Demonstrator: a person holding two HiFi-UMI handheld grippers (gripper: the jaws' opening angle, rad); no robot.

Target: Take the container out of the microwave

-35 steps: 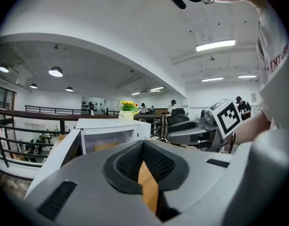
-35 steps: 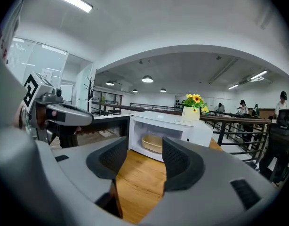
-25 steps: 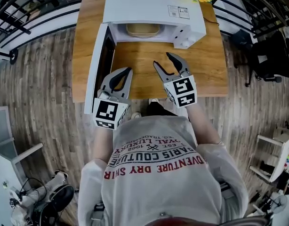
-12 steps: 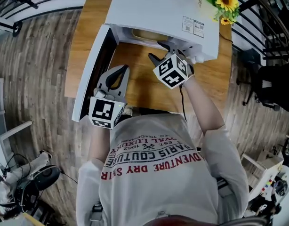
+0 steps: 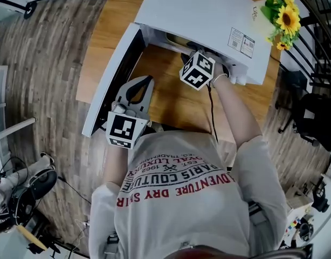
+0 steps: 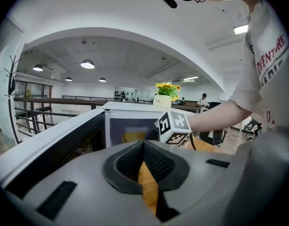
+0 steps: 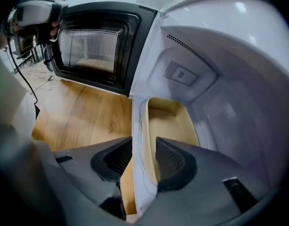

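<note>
At twelve o'clock, the right claw (image 7: 143, 149) had just been closing, not yet tight, round the tan plastic container (image 7: 170, 121) inside the white box microwave (image 5: 208, 15). The left claw (image 6: 143, 145) was pinched together, empty.

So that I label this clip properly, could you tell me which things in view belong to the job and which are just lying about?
Job:
microwave, door open
beige container inside it
right gripper, jaws just closing astride the container's rim, not yet clamped
left gripper, shut, empty

Lying about:
sunflowers beside the microwave
black chair on the floor
</note>
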